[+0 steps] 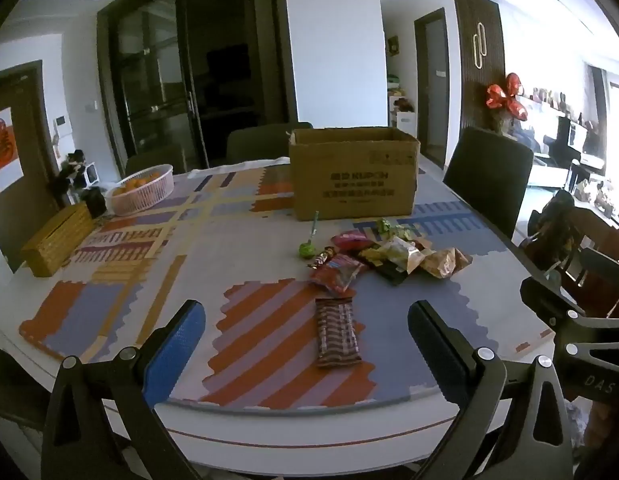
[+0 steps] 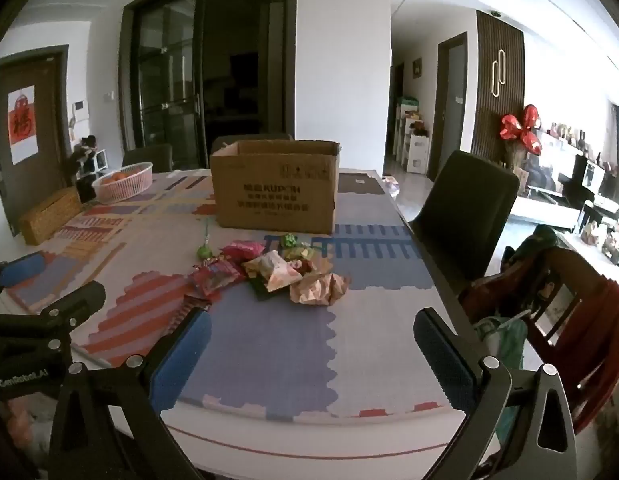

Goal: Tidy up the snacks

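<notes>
On the tabletop (image 1: 197,248), which is covered by a patterned mat of orange, purple and blue blocks, a heap of snack packets (image 1: 385,260) lies roughly in the middle, just in front of an open cardboard box (image 1: 353,176) whose flaps stand up. A green lollipop (image 1: 307,249) rests at the heap's left edge, its stick pointing toward the box. One brown striped packet (image 1: 336,332) lies apart from the heap, nearer to me, flat on the orange-striped patch of the mat.

My left gripper (image 1: 307,344) hangs above the near edge of the tabletop with its jaws spread wide and nothing between them; the brown striped packet sits beyond the gap, untouched. My right gripper (image 2: 313,348) is likewise spread wide and empty, over a blue patch of the mat, with the heap (image 2: 269,272) and the box (image 2: 275,188) farther ahead.

At the far left stand a pink basket (image 1: 143,192) holding orange fruit and a woven box (image 1: 57,240) beside it. Dark chairs (image 1: 489,176) surround the tabletop.
</notes>
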The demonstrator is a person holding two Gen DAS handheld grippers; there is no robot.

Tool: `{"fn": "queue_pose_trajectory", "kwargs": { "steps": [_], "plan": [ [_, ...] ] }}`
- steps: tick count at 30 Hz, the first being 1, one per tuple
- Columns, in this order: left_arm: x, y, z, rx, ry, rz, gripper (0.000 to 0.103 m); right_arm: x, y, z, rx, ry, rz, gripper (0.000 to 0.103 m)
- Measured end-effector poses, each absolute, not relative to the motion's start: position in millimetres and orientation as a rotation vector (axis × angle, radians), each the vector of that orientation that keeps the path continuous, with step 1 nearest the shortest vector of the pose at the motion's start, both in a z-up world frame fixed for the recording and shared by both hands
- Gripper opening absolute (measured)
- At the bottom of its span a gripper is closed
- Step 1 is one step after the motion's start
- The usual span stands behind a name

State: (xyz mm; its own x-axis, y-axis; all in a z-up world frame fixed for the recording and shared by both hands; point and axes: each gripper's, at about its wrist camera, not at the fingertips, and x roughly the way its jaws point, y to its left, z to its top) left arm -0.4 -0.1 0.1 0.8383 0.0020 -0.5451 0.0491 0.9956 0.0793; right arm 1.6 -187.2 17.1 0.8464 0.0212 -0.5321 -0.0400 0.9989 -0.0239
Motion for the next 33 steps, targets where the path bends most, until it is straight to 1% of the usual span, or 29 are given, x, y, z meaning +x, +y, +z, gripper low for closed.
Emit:
{"fn": "queue_pose_trajectory", "kwargs": {
  "steps": [33],
  "plan": [
    [-3.8, -0.6, 2.3, 0.08, 0.564, -0.031, 0.103, 1.1, -186.3, 18.0, -0.034, 0.556, 0.032, 0.102]
  ]
}}
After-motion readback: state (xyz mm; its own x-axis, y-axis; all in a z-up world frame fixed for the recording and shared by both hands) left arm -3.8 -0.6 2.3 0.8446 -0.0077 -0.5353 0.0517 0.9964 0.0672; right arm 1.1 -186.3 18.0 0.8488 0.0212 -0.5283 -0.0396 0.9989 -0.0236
